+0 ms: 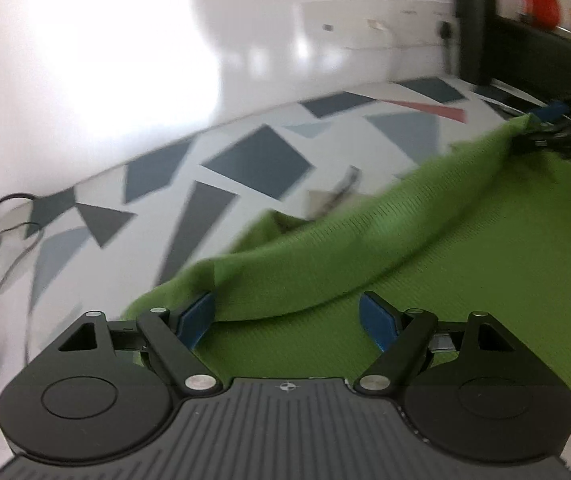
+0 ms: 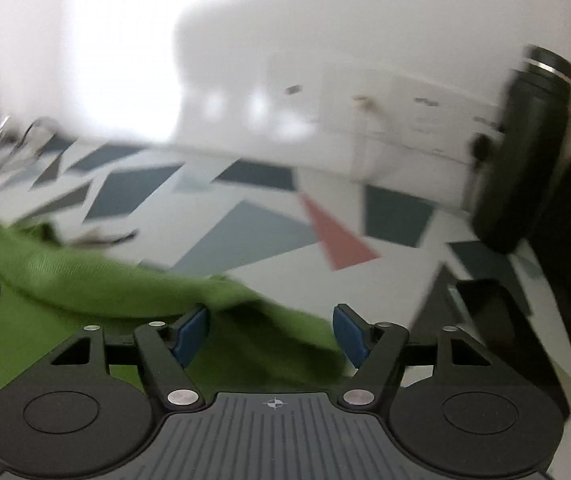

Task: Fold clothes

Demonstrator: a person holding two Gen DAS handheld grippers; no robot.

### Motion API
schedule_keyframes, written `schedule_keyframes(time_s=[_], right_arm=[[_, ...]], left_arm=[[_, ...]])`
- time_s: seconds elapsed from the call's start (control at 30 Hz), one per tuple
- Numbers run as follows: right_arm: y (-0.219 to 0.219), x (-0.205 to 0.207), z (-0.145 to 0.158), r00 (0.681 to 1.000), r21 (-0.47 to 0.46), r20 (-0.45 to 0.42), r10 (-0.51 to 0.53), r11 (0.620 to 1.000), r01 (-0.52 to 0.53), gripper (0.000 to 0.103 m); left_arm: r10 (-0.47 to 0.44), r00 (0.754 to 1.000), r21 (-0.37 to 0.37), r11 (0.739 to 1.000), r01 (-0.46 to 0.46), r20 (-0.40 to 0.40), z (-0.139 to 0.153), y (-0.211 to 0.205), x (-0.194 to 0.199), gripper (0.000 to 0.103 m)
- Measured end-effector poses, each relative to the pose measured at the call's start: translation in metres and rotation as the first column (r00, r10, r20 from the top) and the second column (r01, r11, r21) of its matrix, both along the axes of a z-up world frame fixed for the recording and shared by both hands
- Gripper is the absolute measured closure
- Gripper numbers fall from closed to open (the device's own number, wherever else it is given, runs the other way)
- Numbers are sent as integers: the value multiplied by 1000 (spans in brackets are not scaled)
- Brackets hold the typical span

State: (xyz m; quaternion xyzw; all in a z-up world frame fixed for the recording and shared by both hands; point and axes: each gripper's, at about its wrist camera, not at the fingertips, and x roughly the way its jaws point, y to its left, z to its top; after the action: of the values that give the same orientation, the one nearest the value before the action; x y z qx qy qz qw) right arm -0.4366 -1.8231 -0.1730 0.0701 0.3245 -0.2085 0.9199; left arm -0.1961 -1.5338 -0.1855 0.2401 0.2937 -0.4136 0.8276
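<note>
Spreading green garment (image 1: 465, 248), dark bottle (image 1: 475, 24) upright

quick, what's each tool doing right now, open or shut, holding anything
Left tool: open, a fold of the green cloth lies between its fingers, not gripped.
Right tool: open, green cloth between its fingers, not gripped.

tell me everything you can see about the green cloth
The green cloth is a bright, leaf-green knit with a fine ribbed weave, soft and limp. Most of it lies flat on the patterned table, while its far edge is raised into a rolled, sagging fold. The left claw and the right claw are both open at that fold, blue pads either side of it. The left view shows the right claw at the cloth's far corner. Motion blur hides any seams or labels.
</note>
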Motion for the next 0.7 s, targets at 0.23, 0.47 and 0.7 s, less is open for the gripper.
schedule_keyframes(time_s=[0.23, 0.47, 0.7], right_arm=[[22, -23, 23, 988, 40, 1, 156, 987, -156, 30], [60, -7, 0, 931, 88, -134, 338, 940, -329, 30], [51, 24, -18, 940, 118, -206, 273, 960, -253, 29]], left_arm=[[65, 993, -83, 995, -57, 94, 34, 13, 14, 18], [-7, 999, -127, 992, 10, 31, 52, 35, -1, 11], [-105, 991, 56, 992, 110, -86, 10, 16, -6, 9]])
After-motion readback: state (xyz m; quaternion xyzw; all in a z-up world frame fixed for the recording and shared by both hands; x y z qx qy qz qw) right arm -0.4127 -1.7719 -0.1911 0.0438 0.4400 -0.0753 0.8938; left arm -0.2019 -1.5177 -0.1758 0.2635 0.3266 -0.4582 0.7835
